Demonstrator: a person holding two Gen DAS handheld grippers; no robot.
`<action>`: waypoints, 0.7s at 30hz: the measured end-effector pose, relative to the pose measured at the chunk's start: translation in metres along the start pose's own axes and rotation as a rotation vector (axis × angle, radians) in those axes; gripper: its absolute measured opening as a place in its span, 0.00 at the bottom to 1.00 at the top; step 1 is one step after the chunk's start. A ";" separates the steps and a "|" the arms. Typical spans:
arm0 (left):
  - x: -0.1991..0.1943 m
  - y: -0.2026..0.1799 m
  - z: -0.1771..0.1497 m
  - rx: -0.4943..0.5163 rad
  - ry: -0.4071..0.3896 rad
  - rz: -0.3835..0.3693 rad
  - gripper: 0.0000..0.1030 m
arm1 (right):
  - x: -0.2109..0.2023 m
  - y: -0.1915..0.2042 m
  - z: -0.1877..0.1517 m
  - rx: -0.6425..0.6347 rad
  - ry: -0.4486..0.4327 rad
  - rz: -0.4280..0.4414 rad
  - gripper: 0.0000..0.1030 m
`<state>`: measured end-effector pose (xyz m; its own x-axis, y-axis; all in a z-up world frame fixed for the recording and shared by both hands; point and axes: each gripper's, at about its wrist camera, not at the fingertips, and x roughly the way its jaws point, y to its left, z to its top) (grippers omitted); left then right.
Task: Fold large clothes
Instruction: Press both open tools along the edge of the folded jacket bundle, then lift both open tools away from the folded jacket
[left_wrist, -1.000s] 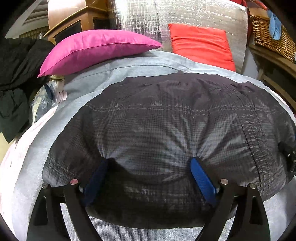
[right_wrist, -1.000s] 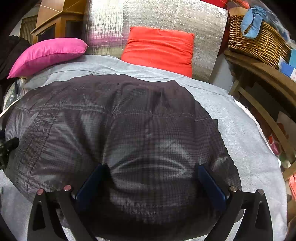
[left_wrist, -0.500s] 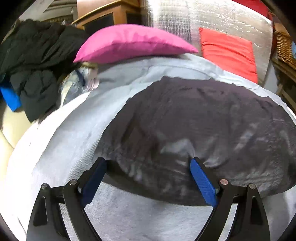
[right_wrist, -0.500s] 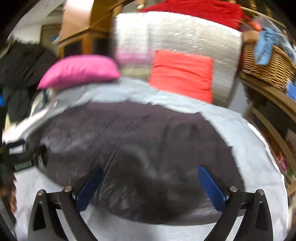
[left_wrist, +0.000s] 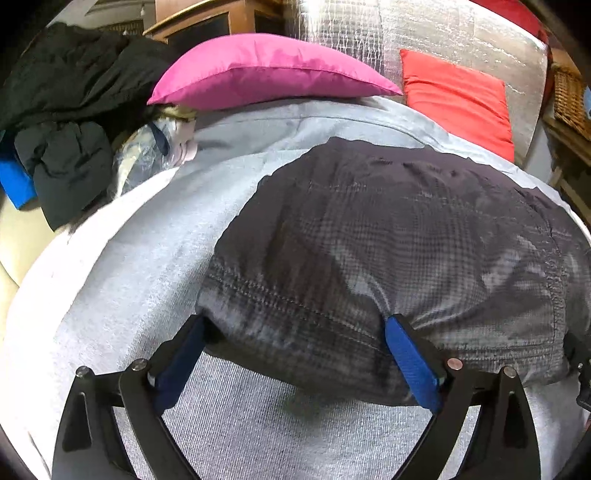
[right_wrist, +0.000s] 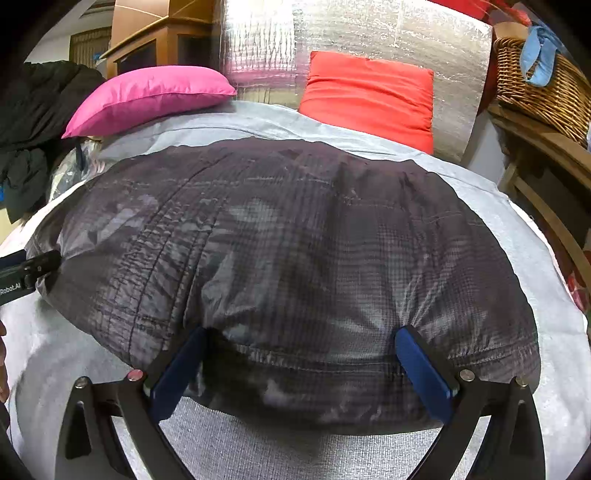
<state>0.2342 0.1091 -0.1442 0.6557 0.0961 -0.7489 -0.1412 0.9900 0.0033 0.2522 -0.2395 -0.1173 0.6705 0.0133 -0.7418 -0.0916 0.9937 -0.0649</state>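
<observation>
A dark grey checked quilted garment (left_wrist: 388, 240) lies folded on a light grey bed sheet (left_wrist: 129, 277); it also fills the right wrist view (right_wrist: 288, 258). My left gripper (left_wrist: 295, 343) is open, its blue pads on either side of the garment's near left edge. My right gripper (right_wrist: 299, 354) is open, its blue pads straddling the near edge further right. The fabric bulges between both pairs of fingers. The left gripper's body (right_wrist: 22, 273) shows at the left edge of the right wrist view.
A pink pillow (left_wrist: 266, 70) and a red cushion (left_wrist: 458, 99) lie at the head of the bed against a silver foil panel (right_wrist: 351, 33). A heap of black clothes (left_wrist: 62, 110) lies to the left. A wicker basket (right_wrist: 543, 77) stands on a wooden shelf at right.
Both grippers lifted away and swung left half a second ago, then came back down to the garment's near edge. The left gripper now sits nearer the garment's left corner than before.
</observation>
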 end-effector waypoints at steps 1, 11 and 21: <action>0.000 0.003 0.001 -0.012 0.010 -0.011 0.94 | 0.001 0.000 0.000 0.003 0.006 0.005 1.00; -0.023 0.040 -0.002 -0.142 0.026 -0.052 0.94 | -0.037 -0.041 0.003 0.115 -0.015 0.025 1.00; -0.025 0.062 0.018 -0.110 0.002 -0.094 0.94 | -0.045 -0.137 -0.002 0.393 0.014 0.160 1.00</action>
<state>0.2222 0.1699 -0.1137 0.6681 0.0035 -0.7440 -0.1602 0.9772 -0.1392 0.2325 -0.3761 -0.0765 0.6603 0.1722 -0.7310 0.0961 0.9460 0.3096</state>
